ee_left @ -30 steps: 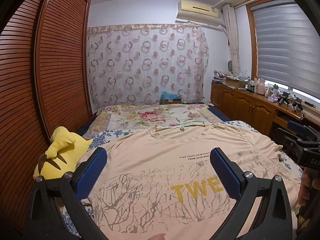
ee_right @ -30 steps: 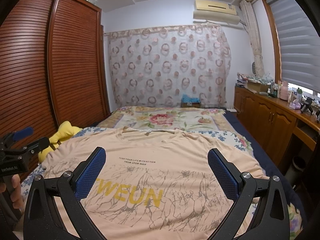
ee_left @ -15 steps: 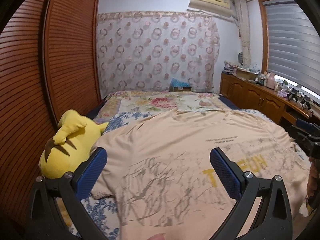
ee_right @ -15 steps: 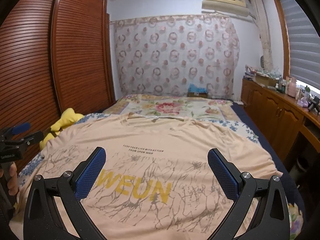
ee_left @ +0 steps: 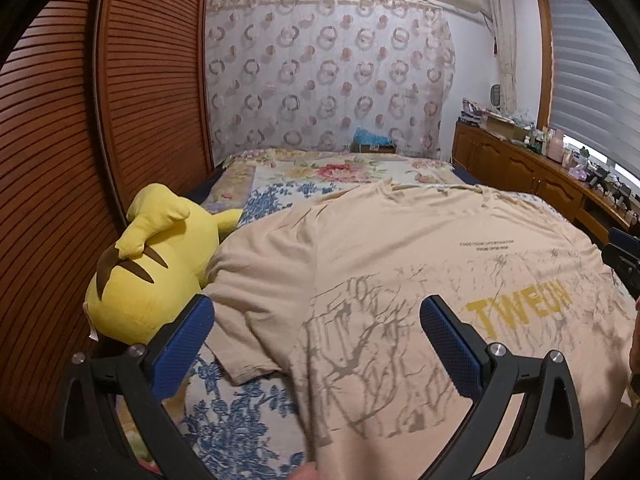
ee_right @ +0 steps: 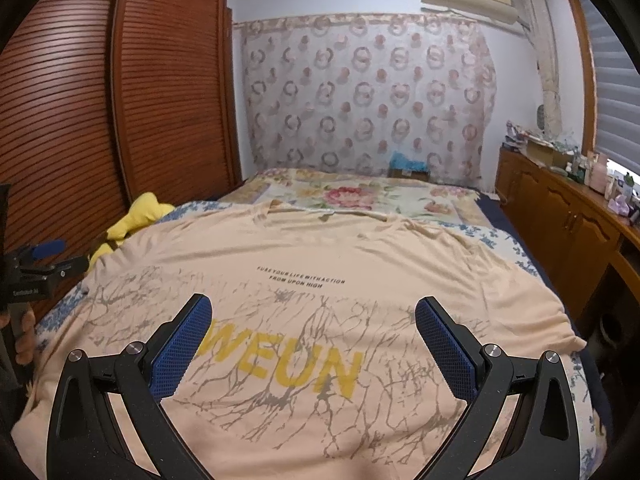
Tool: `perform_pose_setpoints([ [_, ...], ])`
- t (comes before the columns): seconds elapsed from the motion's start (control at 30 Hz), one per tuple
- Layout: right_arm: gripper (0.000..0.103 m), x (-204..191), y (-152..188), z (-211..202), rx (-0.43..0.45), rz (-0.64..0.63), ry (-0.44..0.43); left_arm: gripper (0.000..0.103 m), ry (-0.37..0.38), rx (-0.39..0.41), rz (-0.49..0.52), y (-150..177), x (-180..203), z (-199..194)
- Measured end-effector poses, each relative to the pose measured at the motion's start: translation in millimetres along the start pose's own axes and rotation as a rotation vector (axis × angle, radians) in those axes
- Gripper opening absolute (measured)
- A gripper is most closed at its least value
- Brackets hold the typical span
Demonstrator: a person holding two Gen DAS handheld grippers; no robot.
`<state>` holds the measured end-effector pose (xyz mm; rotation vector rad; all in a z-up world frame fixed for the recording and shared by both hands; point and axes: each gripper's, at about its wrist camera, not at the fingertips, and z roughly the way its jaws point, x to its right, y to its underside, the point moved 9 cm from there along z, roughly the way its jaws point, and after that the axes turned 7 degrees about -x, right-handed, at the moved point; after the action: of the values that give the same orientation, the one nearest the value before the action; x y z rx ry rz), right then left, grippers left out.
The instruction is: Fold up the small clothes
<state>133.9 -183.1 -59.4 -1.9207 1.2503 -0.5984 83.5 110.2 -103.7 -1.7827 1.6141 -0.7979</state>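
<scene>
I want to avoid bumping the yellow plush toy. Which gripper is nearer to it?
Left. The left gripper hangs right beside the plush toy, over the shirt's sleeve. The right gripper is over the shirt's middle, farther away.

The left gripper [ee_left: 316, 336] has two black plastic arms shaped like open triangular frames, each ending in a blue pad [ee_left: 182, 346] with a fine dotted texture. Round silver screws [ee_left: 495, 349] sit at the joints. The right gripper [ee_right: 312, 338] is built the same: black frames, blue textured pads [ee_right: 444, 350], silver screws [ee_right: 134, 347]. Small white lettering marks the left gripper's black body seen from the right wrist.
</scene>
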Motion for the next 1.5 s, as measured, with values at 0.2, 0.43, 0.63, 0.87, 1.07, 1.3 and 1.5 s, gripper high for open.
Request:
perform_pose_setpoints([
  [0.2, 0.103, -10.4, 5.5, 14.7, -0.043, -0.028, -0.03, 0.103, -0.029, -0.028, 0.017, 3.4, -22.0, 9.4],
  [0.43, 0.103, -26.2, 11.2, 29.8, -0.084, -0.083, -0.058, 0.099, -0.011, -0.075, 0.009, 1.4, -49.8, 24.9],
  [0.63, 0.103, -38.9, 10.5, 38.7, -0.104, -0.107, -0.091, 0.081, 0.028, -0.162, -0.024, 4.4, -73.1, 45.4],
  [0.87, 0.103, -50.1, 19.2, 51.1, -0.159, -0.135, -0.12, 0.067, 0.054, -0.25, -0.087, 15.3, -95.5, 67.1],
  [1.07, 0.103, -57.5, 22.5, 54.4, -0.173, -0.148, -0.14, 0.065, 0.088, -0.3, -0.126, 19.2, -104.0, 82.9],
  [1.3, 0.103, -55.3, 25.7, 52.0, -0.178, -0.132, -0.147, 0.016, 0.135, -0.294, -0.107, 14.3, -96.8, 80.6],
  [1.5, 0.103, -45.2, 27.2, 46.1, -0.178, -0.106, -0.147, 0.002, 0.085, -0.225, -0.069, -1.4, -91.4, 65.2],
])
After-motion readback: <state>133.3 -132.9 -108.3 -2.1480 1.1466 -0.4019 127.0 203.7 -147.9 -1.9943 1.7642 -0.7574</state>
